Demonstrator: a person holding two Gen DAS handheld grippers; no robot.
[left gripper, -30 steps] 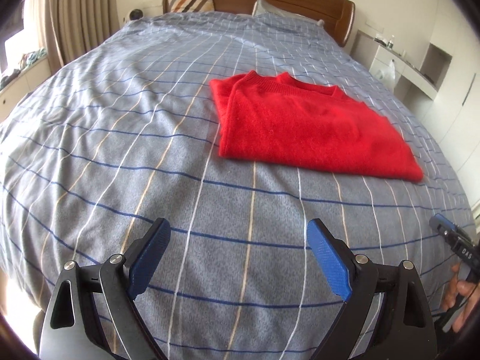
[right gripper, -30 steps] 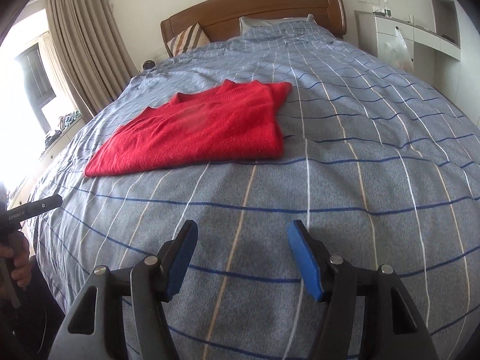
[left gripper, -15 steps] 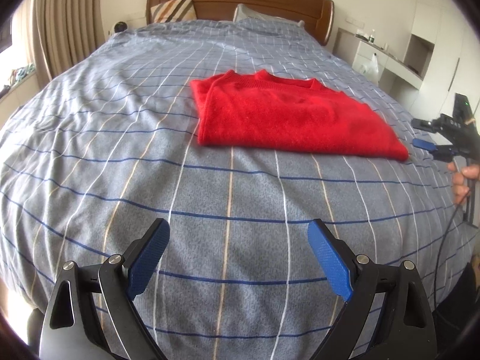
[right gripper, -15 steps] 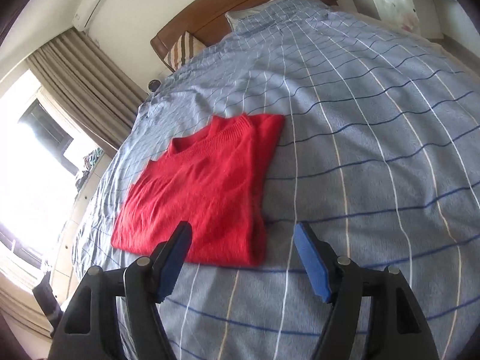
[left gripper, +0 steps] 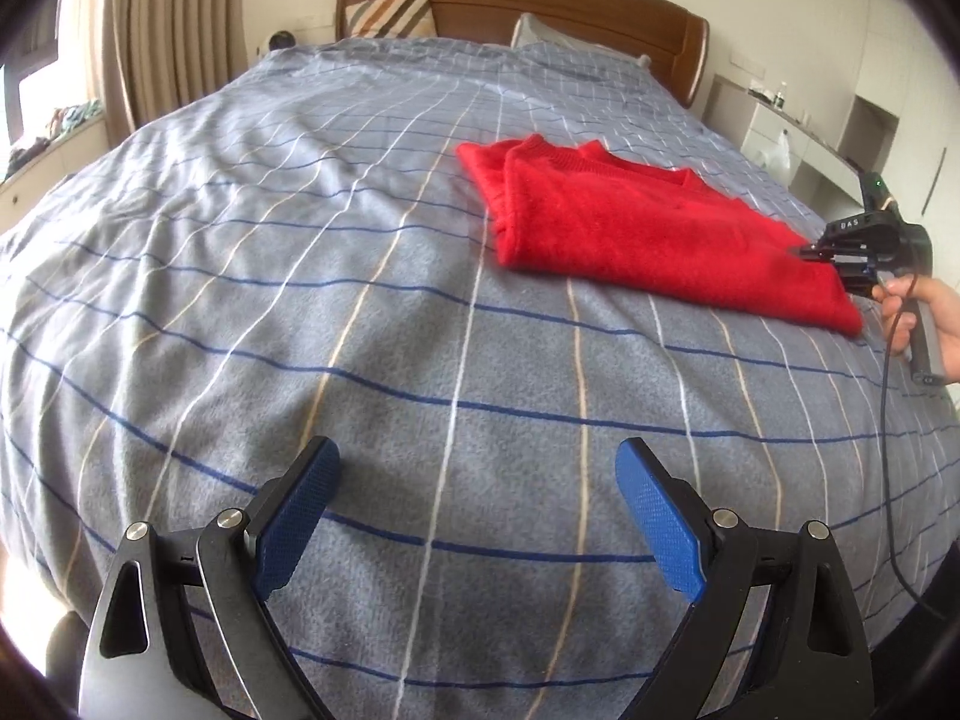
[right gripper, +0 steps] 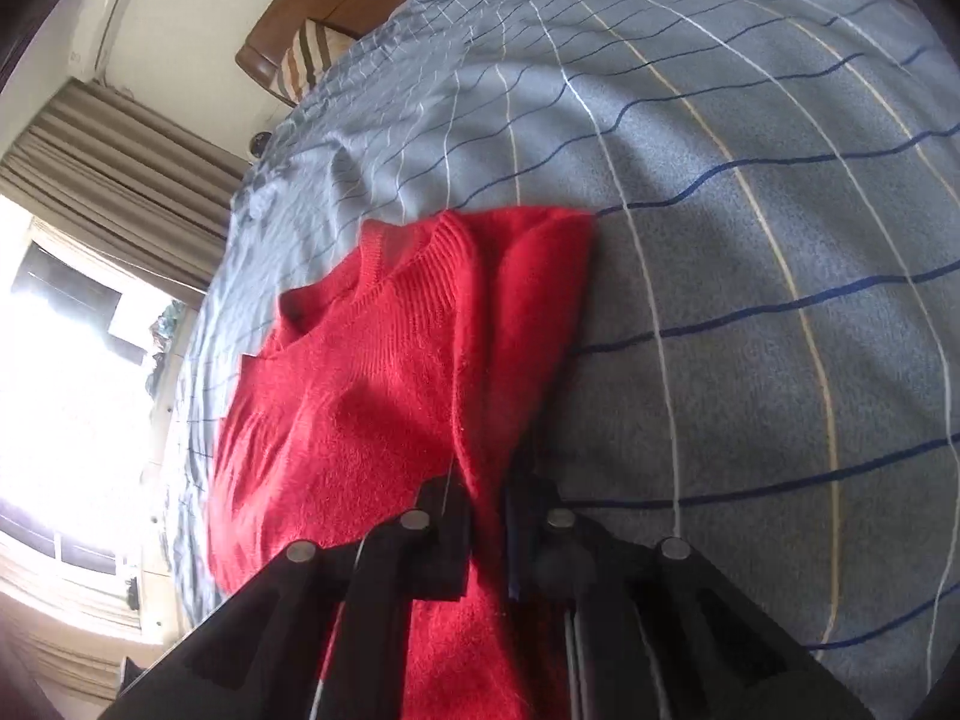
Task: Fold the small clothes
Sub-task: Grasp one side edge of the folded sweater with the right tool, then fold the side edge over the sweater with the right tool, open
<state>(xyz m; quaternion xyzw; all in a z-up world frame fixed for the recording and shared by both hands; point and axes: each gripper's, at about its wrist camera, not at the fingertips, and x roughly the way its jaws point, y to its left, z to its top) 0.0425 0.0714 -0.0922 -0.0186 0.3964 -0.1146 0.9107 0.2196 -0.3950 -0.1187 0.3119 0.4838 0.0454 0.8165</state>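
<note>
Bed (left gripper: 252, 276) under a grey checked cover carries the half-folded red sweater (left gripper: 630, 234) toward its far right, where the right gripper (right gripper: 486, 501) is closing on the hem, presumably to fold it over, left gripper (left gripper: 477, 510) empty, jaws wide

Red sweater (right gripper: 384, 396) hem hidden under right hand-held gripper (right gripper: 486, 516); person's hand (left gripper: 936, 324) cut off by edge.
</note>
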